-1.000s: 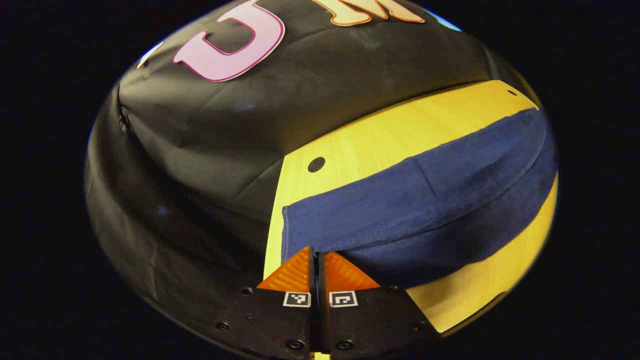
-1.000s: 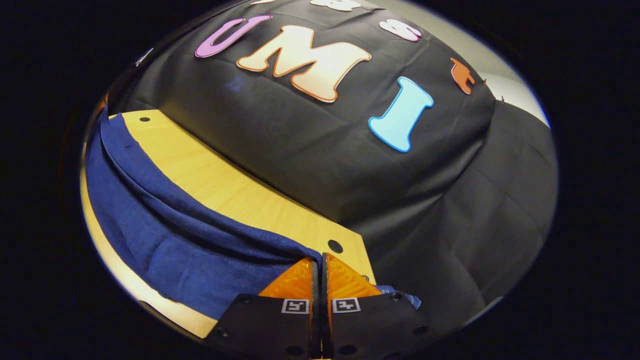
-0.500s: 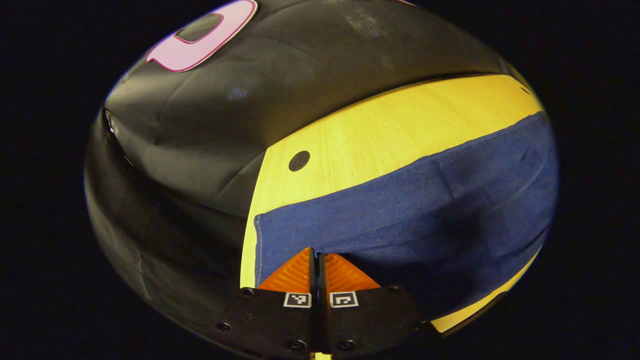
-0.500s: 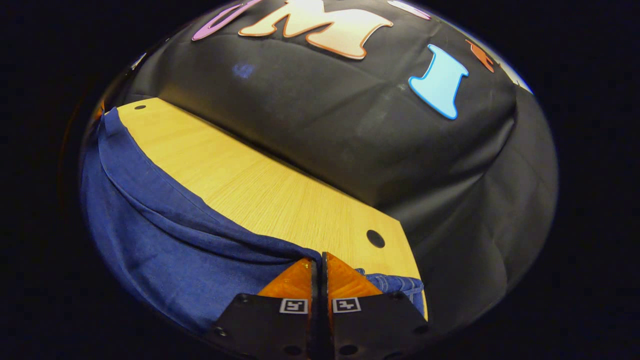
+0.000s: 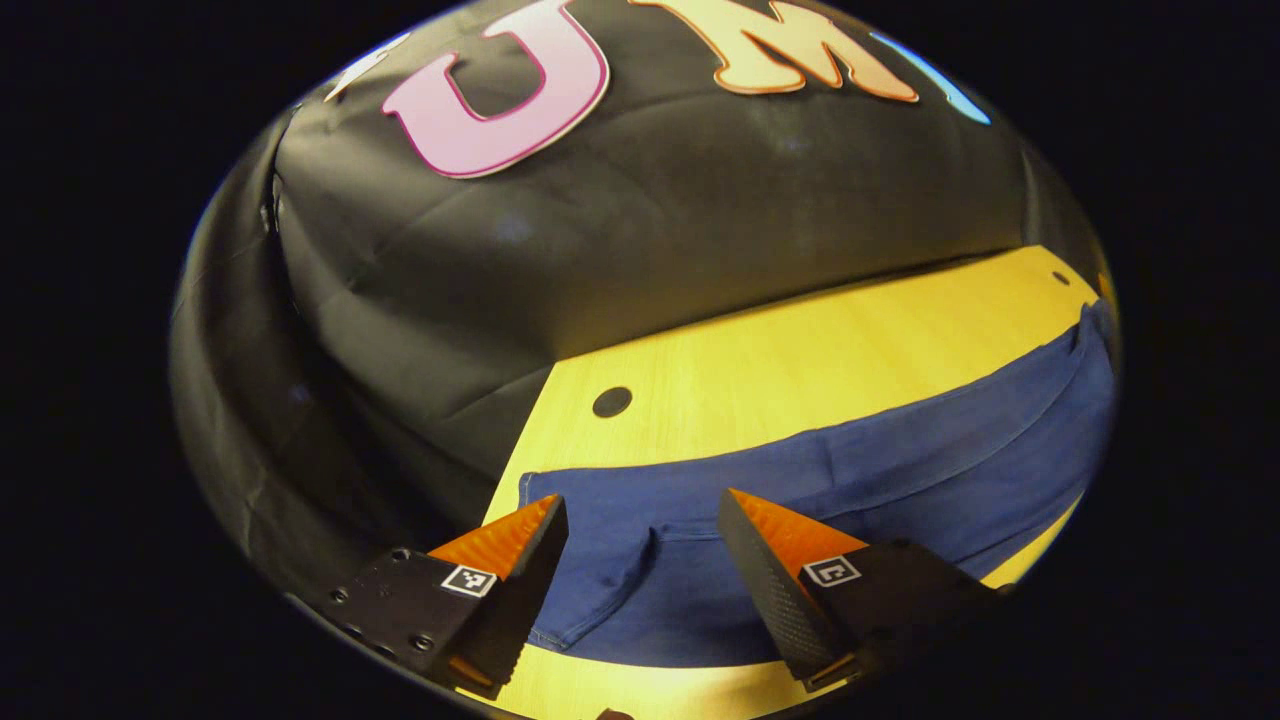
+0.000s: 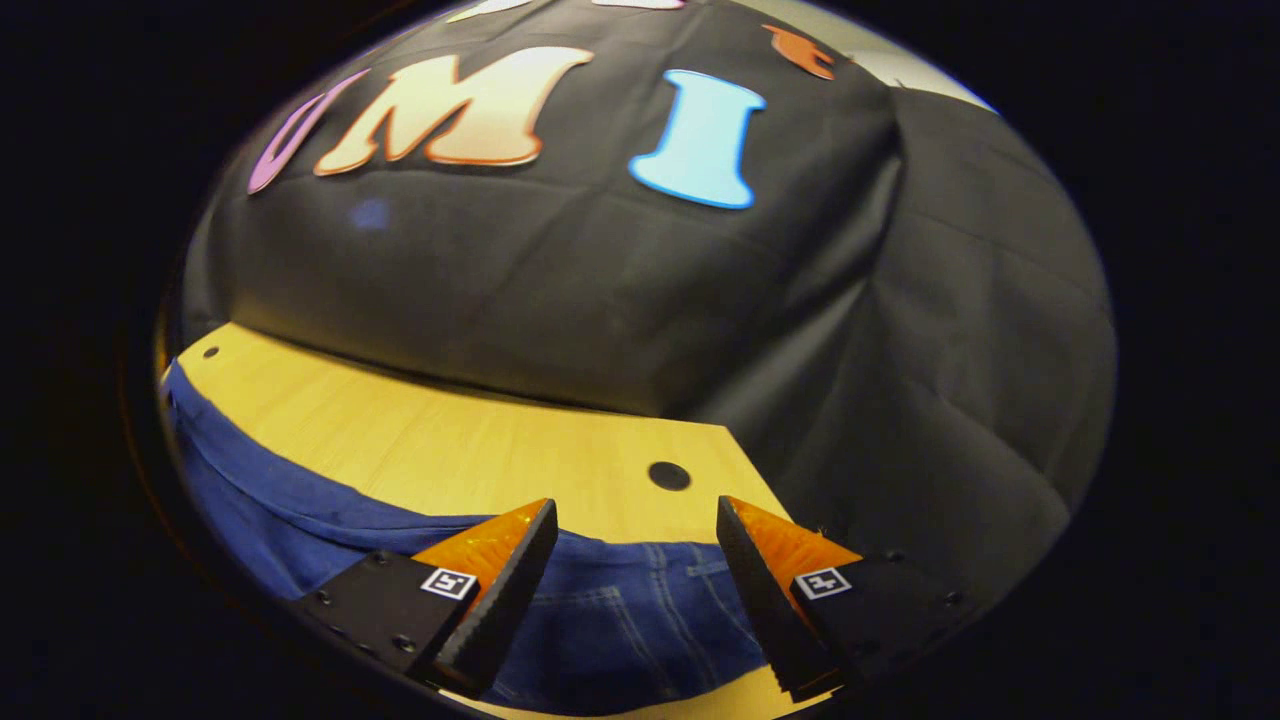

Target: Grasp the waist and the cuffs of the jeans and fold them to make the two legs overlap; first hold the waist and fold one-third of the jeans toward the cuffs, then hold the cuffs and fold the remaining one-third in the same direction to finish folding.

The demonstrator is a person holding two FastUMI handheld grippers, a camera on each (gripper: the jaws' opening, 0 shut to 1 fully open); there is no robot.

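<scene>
Dark blue denim jeans (image 5: 830,500) lie on the yellow wooden table (image 5: 800,370); left gripper (image 5: 643,520) and right gripper (image 6: 636,525) spread wide at 6 o'clock.

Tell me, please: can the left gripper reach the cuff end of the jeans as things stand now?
Probably yes. The left gripper is open, and the cuff end of the jeans lies flat on the table between its fingers, with nothing over it.

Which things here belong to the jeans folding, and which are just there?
Belong to the job:
jeans
left tool, open
right tool, open

Just there:
wooden table
black cloth wall
</scene>
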